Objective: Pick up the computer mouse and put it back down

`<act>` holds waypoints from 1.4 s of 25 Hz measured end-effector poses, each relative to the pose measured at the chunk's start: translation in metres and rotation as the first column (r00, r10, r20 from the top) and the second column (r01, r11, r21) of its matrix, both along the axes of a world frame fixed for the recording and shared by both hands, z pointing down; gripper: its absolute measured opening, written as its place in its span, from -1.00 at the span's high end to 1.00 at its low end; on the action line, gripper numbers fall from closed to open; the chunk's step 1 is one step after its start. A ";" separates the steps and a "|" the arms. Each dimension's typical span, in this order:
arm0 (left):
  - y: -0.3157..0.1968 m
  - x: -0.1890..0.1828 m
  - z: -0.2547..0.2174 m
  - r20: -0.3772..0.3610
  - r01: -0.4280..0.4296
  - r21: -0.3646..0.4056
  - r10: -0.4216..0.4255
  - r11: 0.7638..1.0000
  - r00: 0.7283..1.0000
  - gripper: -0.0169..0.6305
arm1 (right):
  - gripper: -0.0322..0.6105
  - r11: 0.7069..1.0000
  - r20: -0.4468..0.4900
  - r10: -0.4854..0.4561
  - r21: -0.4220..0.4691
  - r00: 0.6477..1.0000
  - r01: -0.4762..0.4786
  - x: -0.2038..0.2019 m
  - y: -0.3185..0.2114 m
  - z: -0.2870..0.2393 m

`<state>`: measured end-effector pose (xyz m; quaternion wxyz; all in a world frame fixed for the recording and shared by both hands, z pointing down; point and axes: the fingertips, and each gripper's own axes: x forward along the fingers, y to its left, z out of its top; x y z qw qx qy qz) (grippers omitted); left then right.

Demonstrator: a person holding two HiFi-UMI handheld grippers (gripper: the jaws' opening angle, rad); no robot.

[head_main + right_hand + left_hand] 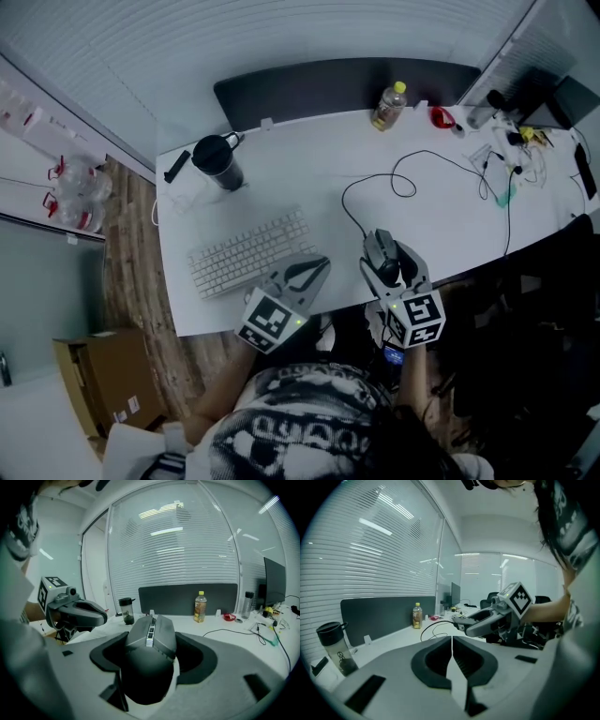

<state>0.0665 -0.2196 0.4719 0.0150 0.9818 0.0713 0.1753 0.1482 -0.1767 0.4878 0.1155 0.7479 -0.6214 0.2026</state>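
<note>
**Right jaws clamped on the mouse, left jaws together**

A white counter (281, 169) carries a pale keyboard (248, 253), the landmark for everything else here. Beyond the keyboard, a dark partition panel (337, 84) stands along the counter's far edge. Left of the keyboard and nearer the person, a cardboard box (98, 380) sits on the wooden floor.

The left gripper (319, 265) is at the keyboard's near right corner. In the head view its tips lie just beside the last keys. The left gripper view shows its jaws pressed together with nothing between them.

The right gripper (387, 255) is further right of the keyboard, at the counter's near edge and well apart from the keys. Its jaws stand wide and are clamped on the sides of the dark computer mouse (150, 641). The mouse fills the space between them, with its buttons and wheel pointing toward the partition. No view shows whether its underside touches the counter.

A black lidded tumbler (218, 162) stands upright beyond the keyboard's left end. A clear bottle with a yellow cap (389, 105) stands upright far beyond the keyboard and to its right, just in front of the partition. A thin black cable (398, 183) leads from the mouse and loops over the counter to the right of the keyboard.
</note>
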 end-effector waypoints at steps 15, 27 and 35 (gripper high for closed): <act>0.052 0.083 -0.003 0.010 0.006 0.012 -0.006 1.000 1.000 0.93 | -0.04 1.000 0.004 0.009 -0.004 1.000 -0.009 0.108 0.047 0.011; 0.071 0.179 -0.024 -0.049 0.080 0.045 -0.078 0.996 0.996 0.93 | -0.04 0.991 -0.038 -0.005 -0.134 0.999 0.000 0.265 0.064 0.069; 0.080 0.206 -0.019 -0.013 0.124 0.075 -0.123 0.990 0.992 0.93 | -0.04 0.968 0.022 0.006 -0.252 1.000 0.000 0.335 0.060 0.149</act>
